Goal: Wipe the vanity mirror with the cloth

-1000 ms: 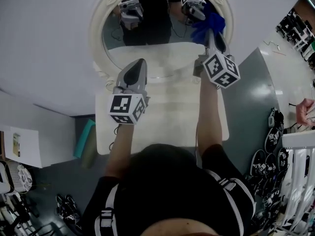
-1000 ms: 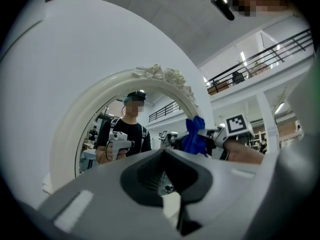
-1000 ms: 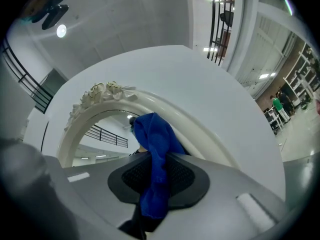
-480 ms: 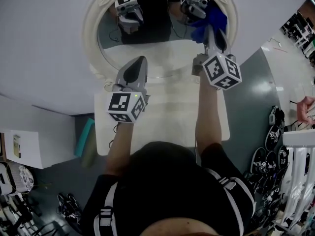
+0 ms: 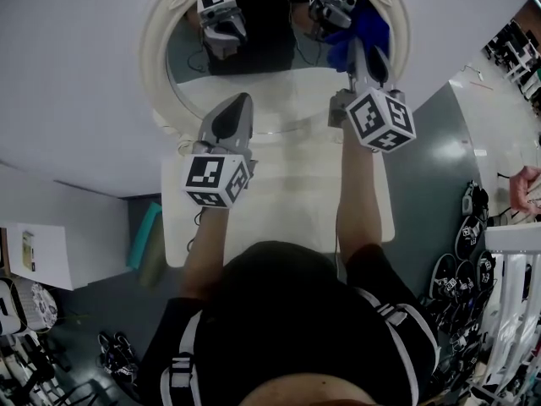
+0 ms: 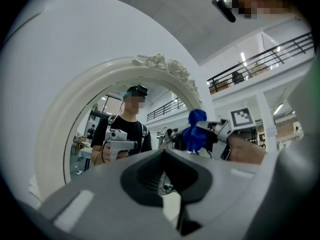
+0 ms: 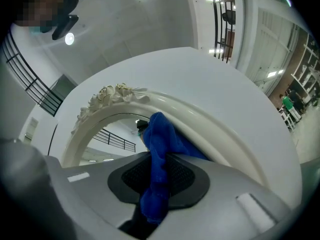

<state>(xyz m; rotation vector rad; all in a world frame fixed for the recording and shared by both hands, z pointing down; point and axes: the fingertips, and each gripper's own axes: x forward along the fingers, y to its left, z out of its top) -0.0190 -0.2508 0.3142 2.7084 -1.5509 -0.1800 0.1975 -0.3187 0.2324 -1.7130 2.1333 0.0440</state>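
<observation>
An oval vanity mirror point(image 5: 270, 100) in a white carved frame point(image 5: 161, 49) stands at the back of a white table point(image 5: 287, 193). My right gripper point(image 5: 361, 51) is shut on a blue cloth point(image 5: 368, 25), which lies against the glass at the mirror's right side, close to the frame. In the right gripper view the cloth point(image 7: 160, 129) sticks out from between the jaws of the gripper point(image 7: 160, 156), in front of the frame point(image 7: 115, 96). My left gripper point(image 5: 240, 101) hangs shut and empty before the mirror's lower left. From the left gripper point(image 6: 162, 151), the cloth point(image 6: 195, 131) shows at the glass.
A white wall point(image 5: 76, 74) rises behind the mirror. A teal object point(image 5: 145, 239) lies on the floor left of the table. Shoes point(image 5: 461, 260) and a white rack point(image 5: 507, 294) fill the right side, where another person's hand point(image 5: 524, 189) shows.
The right gripper has carried the cloth slightly upward along the mirror's right side. The left gripper has barely moved.
</observation>
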